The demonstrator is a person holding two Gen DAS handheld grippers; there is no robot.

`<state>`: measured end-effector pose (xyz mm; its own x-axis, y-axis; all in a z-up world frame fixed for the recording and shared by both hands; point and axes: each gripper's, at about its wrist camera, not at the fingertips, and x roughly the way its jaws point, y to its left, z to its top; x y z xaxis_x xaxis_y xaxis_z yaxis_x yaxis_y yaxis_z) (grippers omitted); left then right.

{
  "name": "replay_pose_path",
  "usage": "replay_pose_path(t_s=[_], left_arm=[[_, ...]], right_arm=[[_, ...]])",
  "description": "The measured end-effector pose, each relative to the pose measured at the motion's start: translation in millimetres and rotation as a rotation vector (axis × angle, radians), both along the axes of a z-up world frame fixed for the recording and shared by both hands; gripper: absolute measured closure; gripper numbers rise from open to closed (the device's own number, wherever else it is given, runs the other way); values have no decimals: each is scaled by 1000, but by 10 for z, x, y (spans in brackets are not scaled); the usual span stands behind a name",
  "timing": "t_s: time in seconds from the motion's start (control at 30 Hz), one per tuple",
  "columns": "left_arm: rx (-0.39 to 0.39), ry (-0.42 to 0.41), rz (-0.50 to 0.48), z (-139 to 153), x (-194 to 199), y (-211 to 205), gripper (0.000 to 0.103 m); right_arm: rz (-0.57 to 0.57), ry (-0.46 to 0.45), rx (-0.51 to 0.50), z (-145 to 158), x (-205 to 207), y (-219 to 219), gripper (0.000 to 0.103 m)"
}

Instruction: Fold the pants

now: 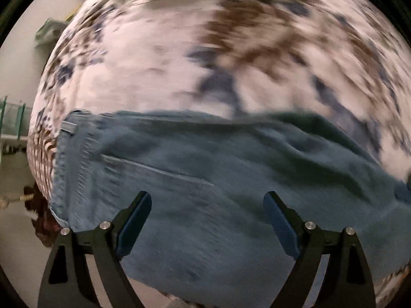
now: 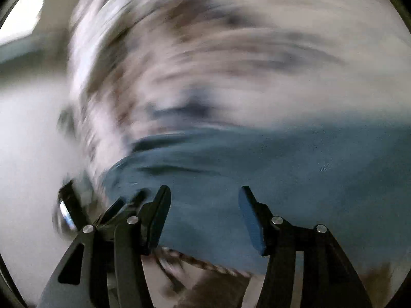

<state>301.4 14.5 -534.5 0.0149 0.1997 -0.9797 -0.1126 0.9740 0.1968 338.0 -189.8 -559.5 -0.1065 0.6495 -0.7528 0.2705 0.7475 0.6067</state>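
Blue denim pants lie on a bed with a white, brown and blue patterned cover. In the left wrist view the waistband is at the left and the cloth spreads to the right. My left gripper is open and empty just above the pants. In the right wrist view, which is motion-blurred, the pants fill the lower right. My right gripper is open and empty over the pants near their front edge. The left gripper's body shows blurred at the lower left.
The bed's left edge drops to a pale floor. A green rack stands by the wall at the far left. A braided trim runs along the bed's front edge under the right gripper.
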Motion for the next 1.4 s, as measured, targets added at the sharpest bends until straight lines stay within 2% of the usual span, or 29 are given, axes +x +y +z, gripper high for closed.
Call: replay_pose_path(t_s=[0.1, 0.2, 0.27, 0.33, 0.43, 0.5, 0.57, 0.6, 0.67, 0.77, 0.87, 0.9, 0.93, 0.97, 1.03, 1.13, 1.17, 1.23, 1.27, 1.33, 1.4], left_arm=[[1, -4, 45, -113, 57, 249, 14], [-53, 28, 94, -267, 148, 424, 12], [-88, 33, 107, -340, 174, 504, 10], [-104, 31, 104, -399, 195, 562, 8], [-112, 21, 97, -451, 209, 637, 6], [-115, 18, 89, -448, 175, 616, 5], [-121, 19, 80, -469, 154, 606, 5], [-123, 24, 73, -476, 145, 605, 5], [-130, 32, 69, -444, 79, 514, 5], [-148, 54, 58, -426, 77, 534, 4], [-159, 67, 66, -393, 50, 655, 4], [-163, 75, 73, -406, 27, 712, 4], [-164, 82, 74, -418, 12, 743, 4], [-166, 92, 71, -443, -1, 779, 4], [-181, 103, 53, -483, -5, 813, 4], [-172, 119, 31, -518, 3, 815, 4], [-163, 128, 32, -531, 1, 806, 3], [-156, 133, 37, -545, -5, 809, 4], [-159, 134, 41, -542, -7, 815, 4], [-158, 138, 48, -529, 10, 826, 4], [-166, 139, 52, -519, 42, 884, 4]], right_arm=[[265, -3, 10, -278, 585, 883, 45], [475, 16, -55, -513, 737, 1366, 45], [518, 38, -38, -537, 700, 1435, 46], [530, 84, 56, -514, 609, 1423, 46], [629, 159, 172, -516, 457, 1464, 46], [672, 159, 147, -591, 483, 1515, 46], [619, 111, 68, -708, 664, 1542, 46], [576, 94, 75, -787, 757, 1570, 46], [557, 130, 118, -912, 800, 1674, 46], [635, 159, 238, -903, 700, 1955, 45], [622, 169, 251, -924, 744, 1943, 47], [569, 184, 258, -991, 748, 1875, 50], [529, 194, 249, -1033, 806, 1826, 71], [482, 186, 204, -1070, 819, 1728, 87], [334, 183, 222, -1055, 841, 1482, 91], [141, 207, 322, -947, 774, 1135, 92], [113, 215, 333, -954, 742, 1096, 91], [130, 239, 335, -1012, 641, 1148, 88], [142, 246, 325, -1040, 624, 1207, 87], [160, 204, 225, -1037, 734, 1283, 90], [93, 189, 185, -1002, 843, 1139, 90]])
